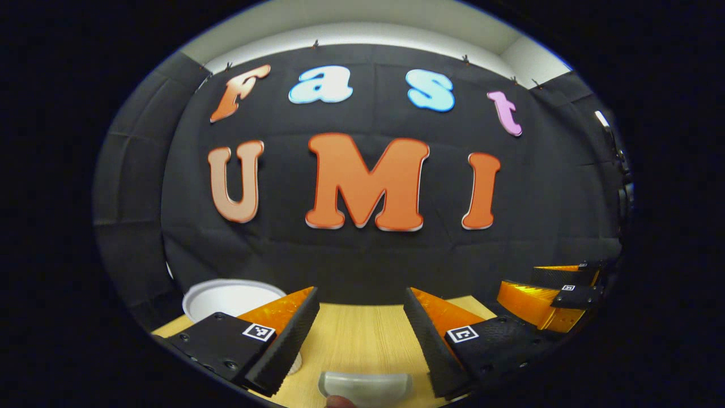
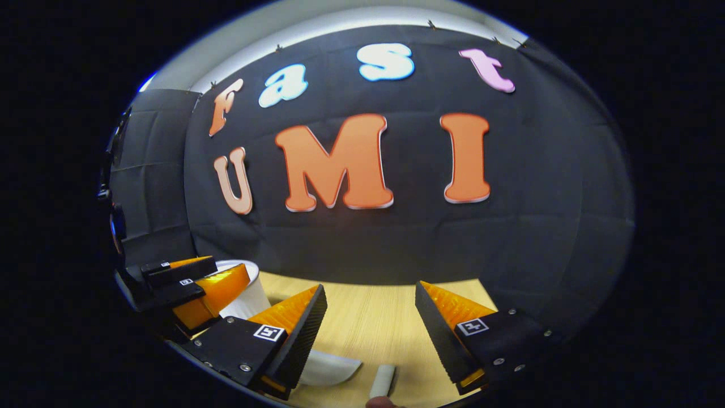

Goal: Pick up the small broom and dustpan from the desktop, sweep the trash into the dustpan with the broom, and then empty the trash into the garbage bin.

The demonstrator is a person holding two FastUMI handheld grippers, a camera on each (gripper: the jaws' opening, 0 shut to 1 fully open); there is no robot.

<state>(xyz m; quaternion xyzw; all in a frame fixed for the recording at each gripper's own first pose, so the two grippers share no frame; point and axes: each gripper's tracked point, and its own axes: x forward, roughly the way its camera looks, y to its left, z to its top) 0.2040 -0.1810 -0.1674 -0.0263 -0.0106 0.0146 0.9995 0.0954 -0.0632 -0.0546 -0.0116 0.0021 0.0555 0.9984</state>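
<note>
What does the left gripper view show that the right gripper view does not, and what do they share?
Left gripper view: the open left gripper close up, the right gripper at the right edge, a pale curved object at the bottom. Right gripper view: the open right gripper close up, the left gripper at the left edge, a slim white stick. Both: wooden table, white bin.

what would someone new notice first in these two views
Probably the open left gripper, fingers spread wide over the pale wooden desktop. A white round garbage bin stands at the desk's far left edge against the black wall. In the right gripper view, the right gripper is equally open, with a small white handle-like piece lying on the desk below it.
</note>
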